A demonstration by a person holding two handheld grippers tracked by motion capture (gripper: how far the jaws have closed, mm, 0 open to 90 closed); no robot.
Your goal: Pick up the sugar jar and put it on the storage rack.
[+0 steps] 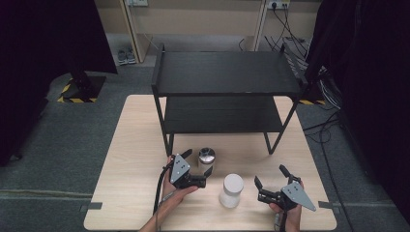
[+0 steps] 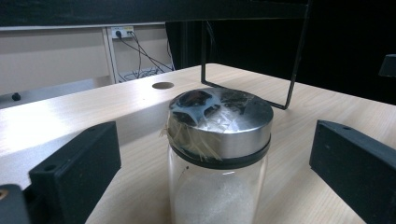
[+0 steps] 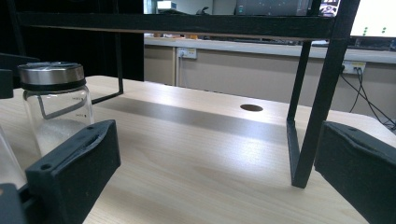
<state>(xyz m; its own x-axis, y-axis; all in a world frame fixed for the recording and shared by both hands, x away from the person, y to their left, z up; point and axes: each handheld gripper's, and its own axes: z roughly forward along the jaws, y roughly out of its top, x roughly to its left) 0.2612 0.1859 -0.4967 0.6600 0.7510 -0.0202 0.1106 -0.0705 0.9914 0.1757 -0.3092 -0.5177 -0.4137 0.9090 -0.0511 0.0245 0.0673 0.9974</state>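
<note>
Jars look to be the business: the black two-tier metal shelf [image 1: 227,77] on the pale wooden counter [image 1: 135,145] carries nothing. A white-lidded jar [image 1: 231,190] stands untouched; the steel-lidded glass jar [image 2: 218,154] sits between the left gripper [image 1: 197,166]'s wide-open fingers, ungrasped. The right gripper [image 1: 270,178] gapes, holding nothing.

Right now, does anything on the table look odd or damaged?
Yes: the steel-lidded jar between the left gripper's open fingers has clear film or tape crumpled across its lid, with frayed bits at the rim. Nothing looks spilled.
</note>
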